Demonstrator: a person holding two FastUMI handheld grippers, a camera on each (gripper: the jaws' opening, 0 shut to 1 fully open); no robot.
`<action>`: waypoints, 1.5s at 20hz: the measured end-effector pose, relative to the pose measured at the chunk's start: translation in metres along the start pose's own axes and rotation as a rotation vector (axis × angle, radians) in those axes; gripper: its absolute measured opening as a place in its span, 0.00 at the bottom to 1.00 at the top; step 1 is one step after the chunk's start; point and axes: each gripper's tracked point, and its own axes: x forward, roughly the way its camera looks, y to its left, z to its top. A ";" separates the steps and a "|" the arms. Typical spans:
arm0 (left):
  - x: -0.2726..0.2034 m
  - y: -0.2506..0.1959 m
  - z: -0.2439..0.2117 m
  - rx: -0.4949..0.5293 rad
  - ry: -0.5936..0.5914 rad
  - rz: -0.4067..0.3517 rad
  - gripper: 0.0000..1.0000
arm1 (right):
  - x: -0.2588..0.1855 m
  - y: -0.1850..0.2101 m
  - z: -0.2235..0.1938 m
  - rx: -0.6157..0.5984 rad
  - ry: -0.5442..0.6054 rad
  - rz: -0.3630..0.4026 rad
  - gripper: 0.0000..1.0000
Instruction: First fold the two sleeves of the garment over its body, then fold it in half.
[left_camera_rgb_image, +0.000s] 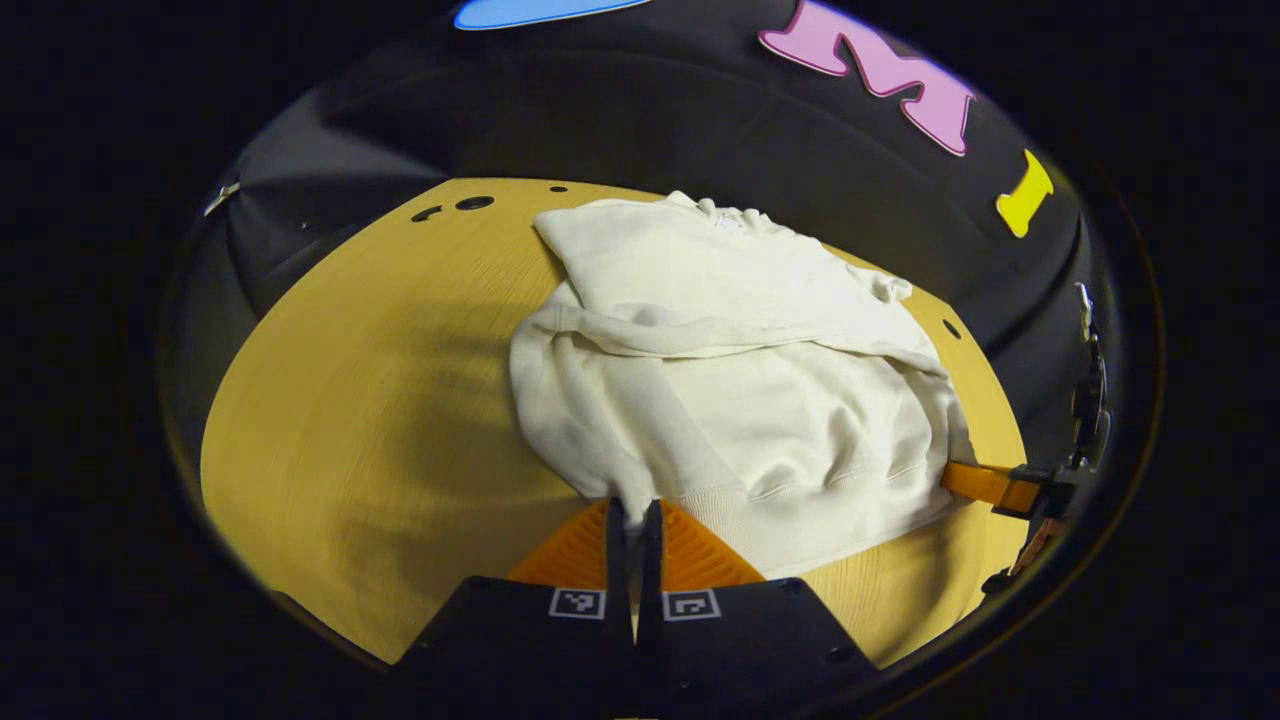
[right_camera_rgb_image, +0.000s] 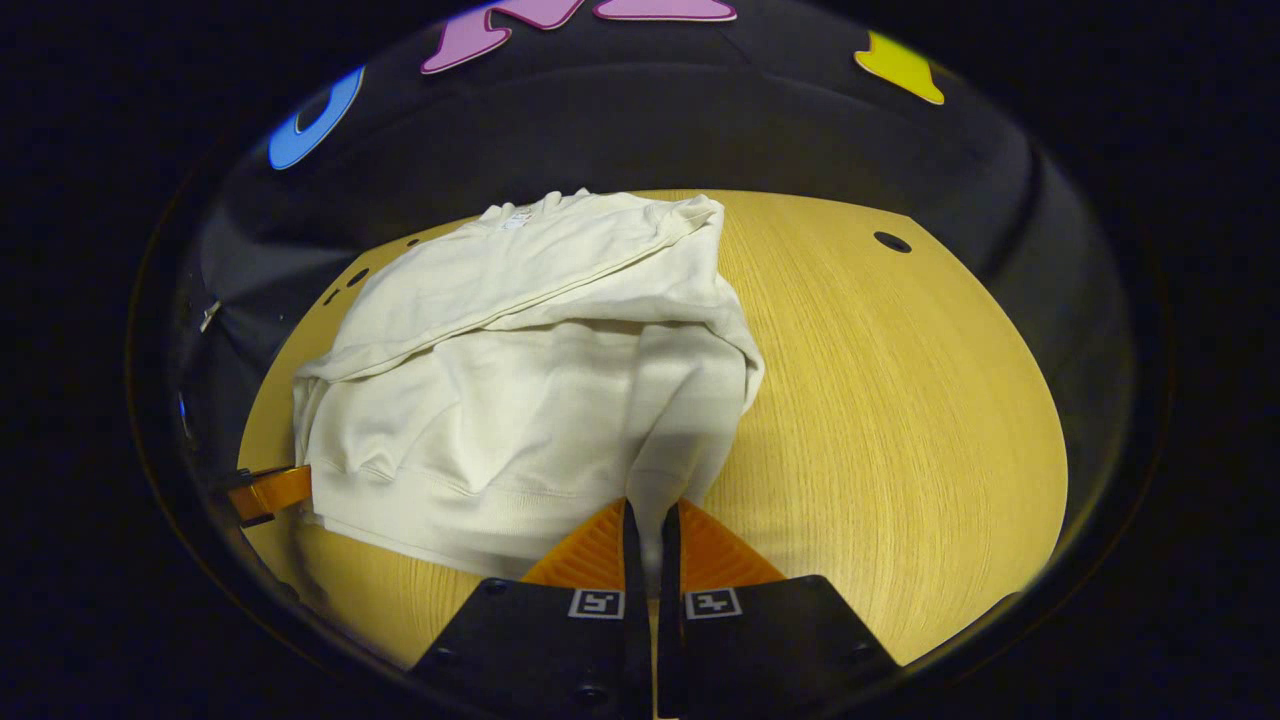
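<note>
A cream sweatshirt (left_camera_rgb_image: 740, 400) lies on the wooden table (left_camera_rgb_image: 380, 400), with its neckline toward the booth's dark wall and its ribbed hem toward the two grippers. One sleeve (left_camera_rgb_image: 700, 335) is folded across the chest as a long band running from side to side; in the right gripper view the same band (right_camera_rgb_image: 520, 300) crosses the body from the far right shoulder down toward the left edge. The cloth is rumpled and lifted in soft ridges near the lower corners. The left gripper (left_camera_rgb_image: 633, 510) sits at the hem's left corner, its two fingers drawn nearly together with a fold of cream fabric pinched between them. The right gripper (right_camera_rgb_image: 650, 515) is at the opposite hem corner, likewise clenched on a strip of fabric that rises between its fingers. Each gripper is also seen from the other's camera: the right one at the far right edge of the left gripper view, touching the hem, and the left one at the left edge of the right gripper view, meeting the hem there. The table has a few small dark holes (right_camera_rgb_image: 891, 241) near its far edge, well apart from the garment.
</note>
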 end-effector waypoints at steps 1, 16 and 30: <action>-0.001 0.001 0.000 -0.026 -0.005 -0.004 0.07 | -0.001 0.001 0.000 0.007 -0.001 -0.002 0.07; -0.011 -0.018 0.077 -0.128 -0.147 -0.117 0.06 | -0.006 0.025 0.068 0.100 -0.127 0.051 0.07; 0.027 -0.024 0.221 -0.133 -0.332 -0.134 0.06 | 0.030 0.042 0.207 0.152 -0.300 0.078 0.07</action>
